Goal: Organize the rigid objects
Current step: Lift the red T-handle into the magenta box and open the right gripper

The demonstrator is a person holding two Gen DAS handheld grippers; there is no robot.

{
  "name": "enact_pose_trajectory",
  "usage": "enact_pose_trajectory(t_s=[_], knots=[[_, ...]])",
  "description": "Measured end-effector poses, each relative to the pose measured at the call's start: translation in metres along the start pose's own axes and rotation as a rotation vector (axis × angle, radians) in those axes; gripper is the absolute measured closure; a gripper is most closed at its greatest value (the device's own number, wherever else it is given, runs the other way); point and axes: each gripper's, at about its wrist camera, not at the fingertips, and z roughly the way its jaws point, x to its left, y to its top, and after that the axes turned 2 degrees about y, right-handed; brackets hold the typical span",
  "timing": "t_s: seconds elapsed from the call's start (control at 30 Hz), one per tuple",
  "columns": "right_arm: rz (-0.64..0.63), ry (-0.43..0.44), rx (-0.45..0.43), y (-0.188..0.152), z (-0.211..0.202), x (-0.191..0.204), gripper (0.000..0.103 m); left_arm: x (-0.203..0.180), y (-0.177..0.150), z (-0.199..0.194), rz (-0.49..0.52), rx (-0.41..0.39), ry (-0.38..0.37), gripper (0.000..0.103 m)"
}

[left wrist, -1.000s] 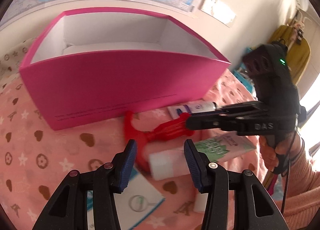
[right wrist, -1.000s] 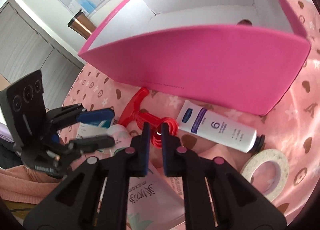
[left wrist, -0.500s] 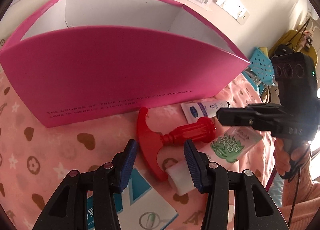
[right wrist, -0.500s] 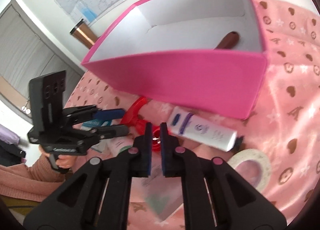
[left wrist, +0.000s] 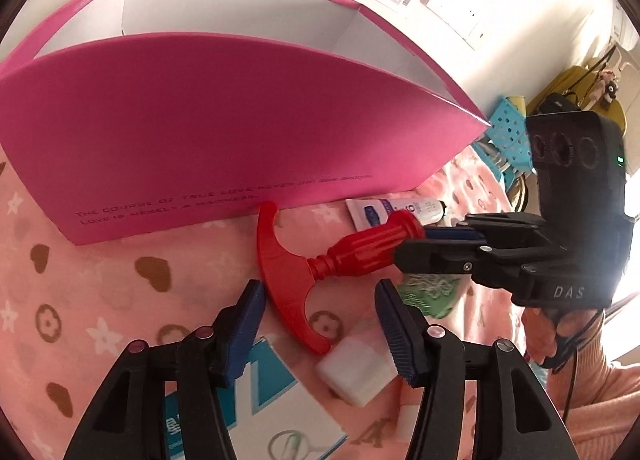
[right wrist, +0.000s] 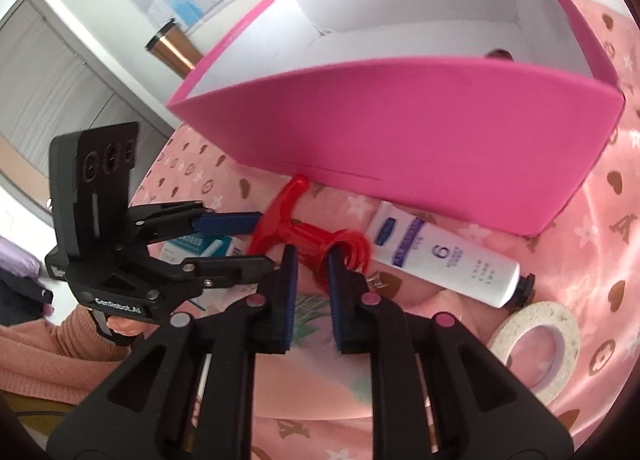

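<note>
A red T-handled tool (left wrist: 360, 250) lies on the pink patterned cloth in front of a tall pink box (left wrist: 240, 139). My left gripper (left wrist: 320, 296) hovers over its T-bar with its jaws opening; the bar lies between the fingers, untouched. My right gripper (right wrist: 313, 260) straddles the ribbed grip of the red tool (right wrist: 280, 211). Its jaws are opening a little, and I see no pad pressing on the grip. In the left wrist view the right gripper (left wrist: 412, 244) meets the grip's flanged end. The left gripper (right wrist: 260, 240) shows in the right wrist view.
A white tube (right wrist: 440, 256) and a tape roll (right wrist: 536, 311) lie right of the tool. A white block (left wrist: 356, 372), a green sachet (left wrist: 432, 292) and a blue-white carton (left wrist: 280, 412) lie near the left fingers. The pink box (right wrist: 440, 131) holds a brown item (right wrist: 500, 55).
The left gripper has come closer to the tool and box, and its jaws have widened. The right jaws, shut before, have parted slightly around the red grip.
</note>
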Motion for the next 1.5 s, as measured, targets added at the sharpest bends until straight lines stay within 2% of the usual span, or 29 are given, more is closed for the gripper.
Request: enact_pose_trajectory(t_s=[0.13, 0.37, 0.73, 0.9, 1.23, 1.5], knots=[[-0.035, 0.016, -0.071, 0.003, -0.015, 0.012, 0.093, -0.005, 0.0, -0.002, -0.009, -0.015, -0.016, 0.046], [-0.046, 0.063, -0.135, 0.004, -0.038, 0.019, 0.093, -0.013, 0.001, -0.023, -0.014, -0.078, -0.054, 0.046], [-0.086, 0.128, -0.269, 0.008, -0.092, 0.035, 0.093, -0.049, 0.012, -0.075, 0.063, -0.216, -0.032, 0.046], [-0.103, 0.111, -0.325, 0.025, -0.109, 0.036, 0.093, -0.058, 0.032, -0.09, 0.103, -0.268, -0.007, 0.046], [-0.057, 0.087, -0.355, 0.063, -0.106, 0.007, 0.093, -0.058, 0.088, -0.061, 0.125, -0.26, 0.083, 0.046], [0.02, 0.018, -0.301, 0.076, -0.08, -0.027, 0.091, -0.048, 0.101, -0.031, 0.118, -0.197, 0.137, 0.046]])
